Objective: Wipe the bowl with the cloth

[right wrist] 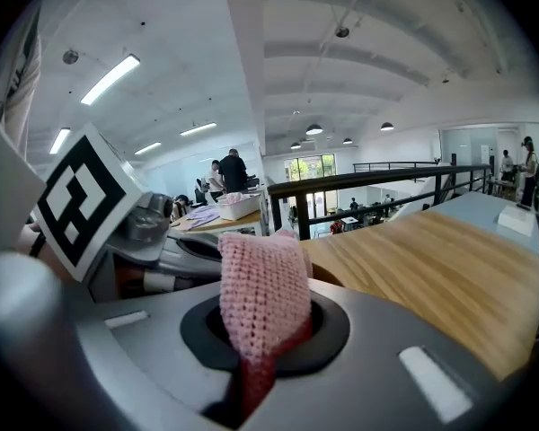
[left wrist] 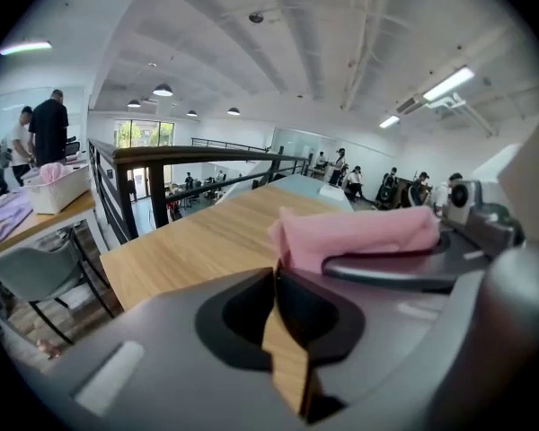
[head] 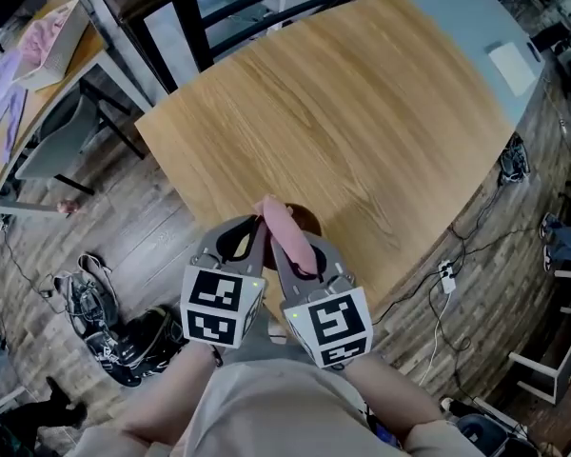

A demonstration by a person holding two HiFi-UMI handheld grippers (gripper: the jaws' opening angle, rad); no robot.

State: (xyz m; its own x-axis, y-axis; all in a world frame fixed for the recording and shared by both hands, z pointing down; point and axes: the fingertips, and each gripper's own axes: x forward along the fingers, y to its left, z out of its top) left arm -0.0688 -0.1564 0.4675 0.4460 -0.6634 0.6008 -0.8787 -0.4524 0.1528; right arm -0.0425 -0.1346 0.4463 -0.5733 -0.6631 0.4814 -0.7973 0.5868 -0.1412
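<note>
A light wooden table (head: pixel 343 122) fills the middle, with a black railing (left wrist: pixel 207 154) along its far side. A grey chair (head: pixel 62 136) stands at a side desk (head: pixel 88 46) strewn with pink and lilac fabric (head: pixel 40 38). A white power strip (head: pixel 447 276), cables and dark bags (head: pixel 138 346) lie on the plank floor (head: pixel 162 246). 2 people (left wrist: pixel 49 128) stand by that desk.

Bright, even light from ceiling strips (right wrist: pixel 108 79) and far windows (left wrist: pixel 144 133); shadows soft; strong fisheye bending, dark corners; nearest foreground blurred; head view sharp.
</note>
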